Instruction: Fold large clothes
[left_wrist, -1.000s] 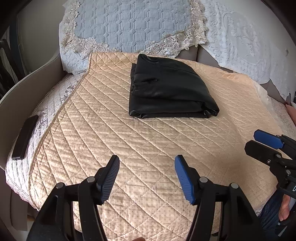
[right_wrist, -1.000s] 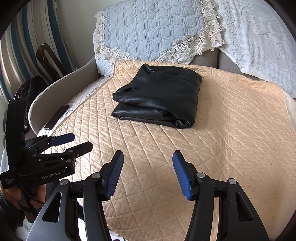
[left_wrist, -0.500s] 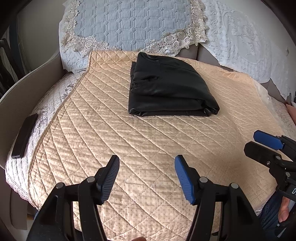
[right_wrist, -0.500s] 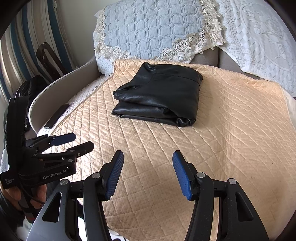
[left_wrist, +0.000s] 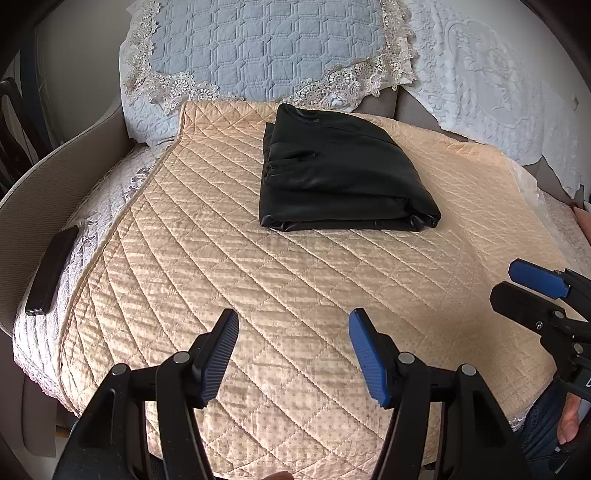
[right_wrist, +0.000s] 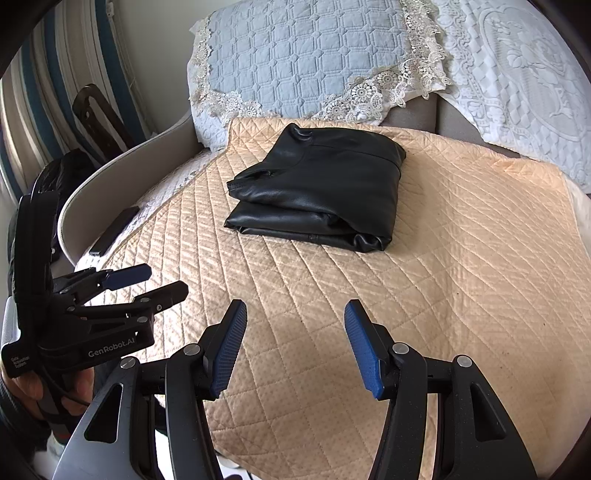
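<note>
One black leather-look garment lies folded into a thick, roughly rectangular bundle on the peach quilted cover, toward the cover's far edge and just short of the blue lace-trimmed pillow. Going left to right: a dark flat phone-like object rests on the white lace sheet past the cover's left edge; the left claw hovers over the cover's near edge, released, its blue pads well apart and empty; the garment shows a smooth, slightly glossy top panel with stacked layers along its near side and a rounded fold at its near right corner; the right claw hangs beside the left over the near edge, likewise spread wide and holding nothing.
</note>
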